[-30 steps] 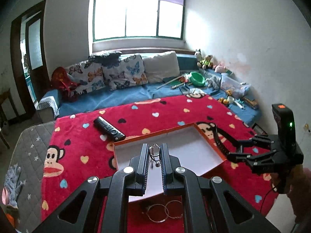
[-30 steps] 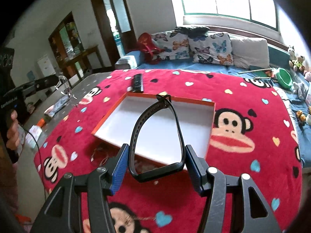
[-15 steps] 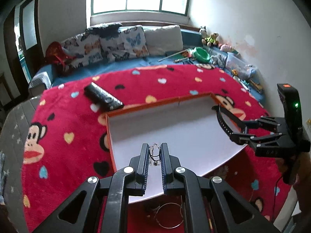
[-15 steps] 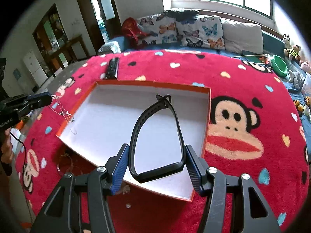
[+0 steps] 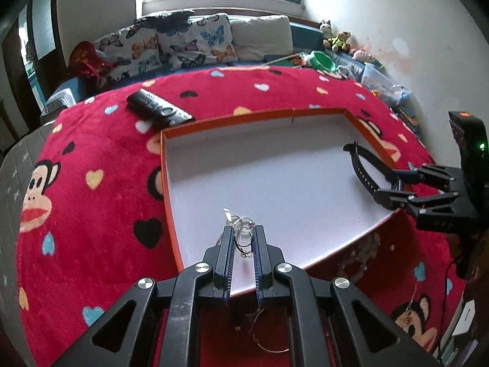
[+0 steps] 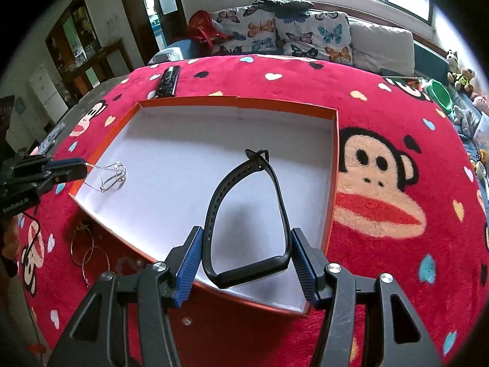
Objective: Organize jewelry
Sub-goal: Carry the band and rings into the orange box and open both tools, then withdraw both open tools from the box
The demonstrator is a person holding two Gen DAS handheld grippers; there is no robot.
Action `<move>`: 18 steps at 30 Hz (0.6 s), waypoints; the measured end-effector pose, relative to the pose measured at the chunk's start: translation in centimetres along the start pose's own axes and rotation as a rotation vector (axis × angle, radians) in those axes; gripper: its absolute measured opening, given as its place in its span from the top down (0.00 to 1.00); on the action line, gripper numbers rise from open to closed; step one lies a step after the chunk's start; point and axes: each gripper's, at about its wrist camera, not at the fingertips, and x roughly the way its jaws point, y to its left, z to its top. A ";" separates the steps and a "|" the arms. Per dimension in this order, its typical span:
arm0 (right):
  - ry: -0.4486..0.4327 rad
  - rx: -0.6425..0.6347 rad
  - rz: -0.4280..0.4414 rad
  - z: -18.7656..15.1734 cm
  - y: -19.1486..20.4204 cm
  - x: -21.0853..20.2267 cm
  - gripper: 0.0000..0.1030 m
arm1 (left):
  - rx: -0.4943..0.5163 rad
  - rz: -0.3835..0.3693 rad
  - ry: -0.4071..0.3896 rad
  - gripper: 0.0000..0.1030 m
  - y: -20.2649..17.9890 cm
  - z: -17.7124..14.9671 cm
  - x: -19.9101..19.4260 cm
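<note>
A shallow orange box with a white inside (image 5: 275, 165) (image 6: 183, 153) lies on the red monkey blanket. My left gripper (image 5: 243, 235) is shut on thin silver hoop earrings (image 5: 243, 232), held over the box's near left corner; they dangle in the right wrist view (image 6: 113, 177). My right gripper (image 6: 246, 244) is shut on a black watch band (image 6: 247, 211), held over the box's right side; it also shows in the left wrist view (image 5: 363, 171).
A black remote (image 5: 159, 108) (image 6: 168, 81) lies beyond the box's far left corner. Loose hoop earrings (image 6: 88, 253) (image 5: 269, 336) and small jewelry bits (image 5: 360, 250) lie on the blanket by the box's near edge. A sofa with cushions (image 6: 290, 33) stands behind.
Both grippers have moved forward and down over the box, each still holding its piece. The earrings now hang just above the box floor.
</note>
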 end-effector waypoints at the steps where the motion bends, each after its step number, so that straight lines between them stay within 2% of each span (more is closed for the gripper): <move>1: 0.001 -0.002 -0.001 -0.1 0.0 0.0 0.39 | 0.003 0.008 0.003 0.86 -0.1 -0.1 0.1; 8: 0.004 -0.013 -0.002 0.1 0.2 0.2 0.36 | 0.009 0.029 0.025 0.82 -0.4 -0.5 0.7; 9: 0.004 -0.013 0.003 0.1 0.2 0.2 0.35 | 0.007 0.035 0.027 0.72 -0.4 -0.5 0.8; 10: 0.002 -0.012 0.007 0.2 0.2 0.3 0.34 | 0.004 0.040 0.026 0.53 -0.4 -0.5 0.7; 12: -0.004 -0.013 0.007 0.2 0.3 0.3 0.33 | 0.001 0.056 0.001 0.37 -0.4 -0.5 0.4; 18: -0.016 -0.014 -0.005 0.4 0.3 -0.4 0.31 | -0.005 0.050 -0.025 0.37 -0.5 -0.5 -1.1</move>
